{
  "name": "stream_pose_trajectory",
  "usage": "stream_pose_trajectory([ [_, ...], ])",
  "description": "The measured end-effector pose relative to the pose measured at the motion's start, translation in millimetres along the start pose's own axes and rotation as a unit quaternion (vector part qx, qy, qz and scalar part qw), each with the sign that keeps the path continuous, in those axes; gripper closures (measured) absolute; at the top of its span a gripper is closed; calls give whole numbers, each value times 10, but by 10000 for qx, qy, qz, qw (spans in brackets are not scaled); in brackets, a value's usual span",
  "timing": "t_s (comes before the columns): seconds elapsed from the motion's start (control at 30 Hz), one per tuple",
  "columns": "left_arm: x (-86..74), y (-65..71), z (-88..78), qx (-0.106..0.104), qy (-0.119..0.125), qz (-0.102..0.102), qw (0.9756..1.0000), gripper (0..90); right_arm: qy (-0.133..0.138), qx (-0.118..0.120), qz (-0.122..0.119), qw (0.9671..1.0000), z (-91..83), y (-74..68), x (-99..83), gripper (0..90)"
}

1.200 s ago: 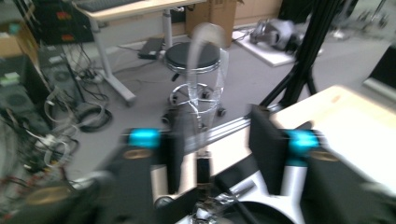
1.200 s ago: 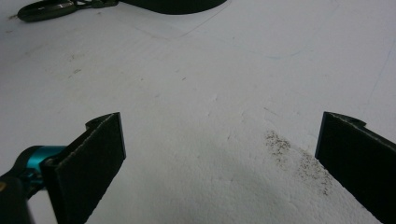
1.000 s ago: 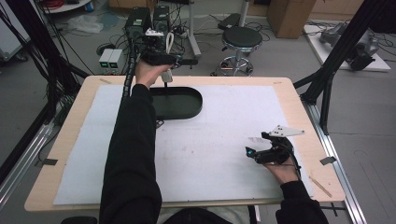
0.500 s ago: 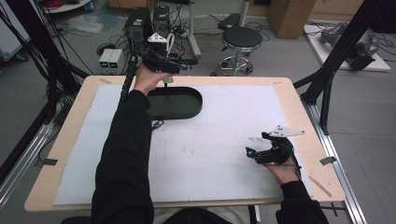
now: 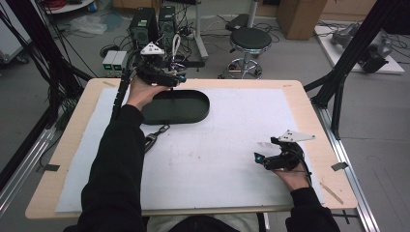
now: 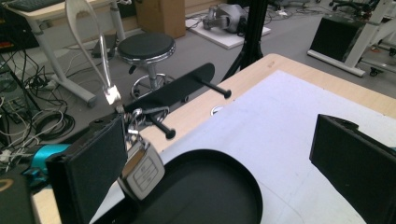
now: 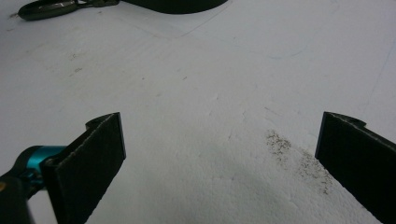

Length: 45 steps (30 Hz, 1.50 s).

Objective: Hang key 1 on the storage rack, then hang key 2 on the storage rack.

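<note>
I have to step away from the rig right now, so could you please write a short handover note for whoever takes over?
Left gripper: open, held above the far end of the black tray. A key fob on a ring with a white strap hangs against one jaw, over the tray; whether it is caught there or dropping is unclear.
Right gripper: open, empty, low over the white mat at the near right.
A dark clip lies on the mat just in front of the tray.
Done: fob brought over the tray.
Left: probably get the fob into the tray, then the clip.
</note>
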<state>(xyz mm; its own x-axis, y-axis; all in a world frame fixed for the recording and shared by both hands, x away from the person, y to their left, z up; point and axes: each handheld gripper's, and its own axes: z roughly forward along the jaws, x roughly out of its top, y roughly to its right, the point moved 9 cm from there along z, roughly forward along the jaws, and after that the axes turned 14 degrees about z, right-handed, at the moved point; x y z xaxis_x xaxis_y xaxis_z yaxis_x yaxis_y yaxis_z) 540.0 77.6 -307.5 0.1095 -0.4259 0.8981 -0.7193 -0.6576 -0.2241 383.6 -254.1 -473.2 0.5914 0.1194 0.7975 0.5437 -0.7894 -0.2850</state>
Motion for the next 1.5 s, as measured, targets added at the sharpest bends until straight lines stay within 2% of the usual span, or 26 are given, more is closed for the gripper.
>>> stream_pose_trajectory([
  [0.13, -88, 26, -60, 33, -42, -17, 10000, 45, -4, 3, 3, 10000, 0, -1, -1, 8],
  [0.2, -132, 56, -80, -24, -14, -73, 10000, 45, -9, -4, -3, 10000, 3, 2, -2, 8],
  [0.47, -333, 124, -142, -104, -134, -71, 9998, 45, -47, -27, 21, 10000, 4, 4, -12, 8],
  [0.73, -398, 187, -238, -172, -111, -64, 9998, 45, 2, -62, -23, 10000, -7, 10, -2, 8],
  [0.9, -481, 247, -283, -219, -177, -17, 9996, 45, -18, -69, -19, 10000, -6, 10, -7, 8],
  [1.03, -604, 294, -322, -257, -276, 6, 9993, 45, -19, -75, -9, 10000, -3, 17, -7, 8],
  [1.3, -902, 330, -364, -248, -503, -84, 9984, 45, -58, -77, -14, 10000, 1, 9, -17, 8],
  [1.5, -1061, 346, -373, -346, -681, -159, 9970, 45, -56, -71, -41, 9999, 5, 10, -16, 8],
])
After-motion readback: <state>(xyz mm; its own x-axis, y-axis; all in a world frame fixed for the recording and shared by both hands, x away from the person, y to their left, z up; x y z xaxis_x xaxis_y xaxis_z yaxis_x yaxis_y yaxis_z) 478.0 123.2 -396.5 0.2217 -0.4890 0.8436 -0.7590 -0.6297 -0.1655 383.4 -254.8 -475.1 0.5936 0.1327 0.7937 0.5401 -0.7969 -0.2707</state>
